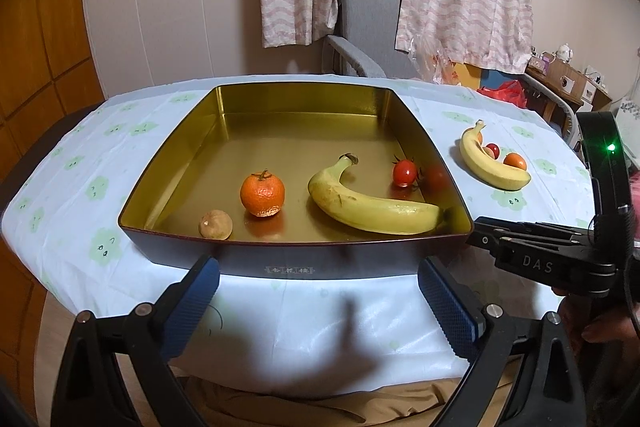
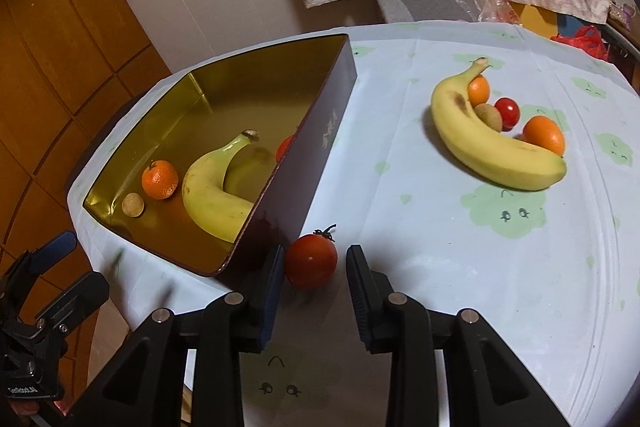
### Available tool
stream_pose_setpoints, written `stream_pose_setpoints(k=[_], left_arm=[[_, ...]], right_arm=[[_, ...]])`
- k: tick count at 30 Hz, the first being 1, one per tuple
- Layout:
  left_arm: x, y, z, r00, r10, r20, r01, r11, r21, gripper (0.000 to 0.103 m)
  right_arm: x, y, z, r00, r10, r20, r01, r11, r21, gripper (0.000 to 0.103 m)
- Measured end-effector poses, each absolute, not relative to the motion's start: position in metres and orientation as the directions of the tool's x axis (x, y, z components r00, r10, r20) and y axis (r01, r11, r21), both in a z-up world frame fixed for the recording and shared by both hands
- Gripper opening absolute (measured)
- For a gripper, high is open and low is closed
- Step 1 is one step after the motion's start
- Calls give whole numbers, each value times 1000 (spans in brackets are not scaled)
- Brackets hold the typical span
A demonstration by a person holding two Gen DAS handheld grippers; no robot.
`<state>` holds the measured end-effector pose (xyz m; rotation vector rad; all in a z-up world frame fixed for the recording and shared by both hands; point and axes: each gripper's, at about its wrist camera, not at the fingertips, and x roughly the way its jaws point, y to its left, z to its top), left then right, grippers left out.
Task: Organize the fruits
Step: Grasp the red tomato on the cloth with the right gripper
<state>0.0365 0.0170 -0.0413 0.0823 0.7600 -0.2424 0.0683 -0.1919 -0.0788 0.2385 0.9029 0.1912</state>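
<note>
The right gripper [image 2: 314, 263] stood parted around a tomato [image 2: 311, 261], its left pad touching, the right just clear. The left gripper [image 1: 318, 291] gaped empty before the tin [image 1: 240, 263].

Dim warm indoor light, soft shadows, fisheye-bent edges, dark corners

White letters "DAS" stand on the black body of the right claw's handset [image 1: 538, 263] at the right edge of the left wrist view. A small pale printed mark sits on the dark front wall of the tin box [image 1: 290, 270], too small to read.
</note>
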Motion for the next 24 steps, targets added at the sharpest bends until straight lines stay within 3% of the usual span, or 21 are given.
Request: stream_pose_setpoints(k=[15,24], left_arm=[[38,15,-44,695,-167,-699,234,972,0,100],[36,11,-43,693,-176,-699,248,969,3,100]], right_arm=[[68,-195,-81,604,302,-738,-76,943,324,28],[49,-221,-68,669,212,-712,1,958,287,28]])
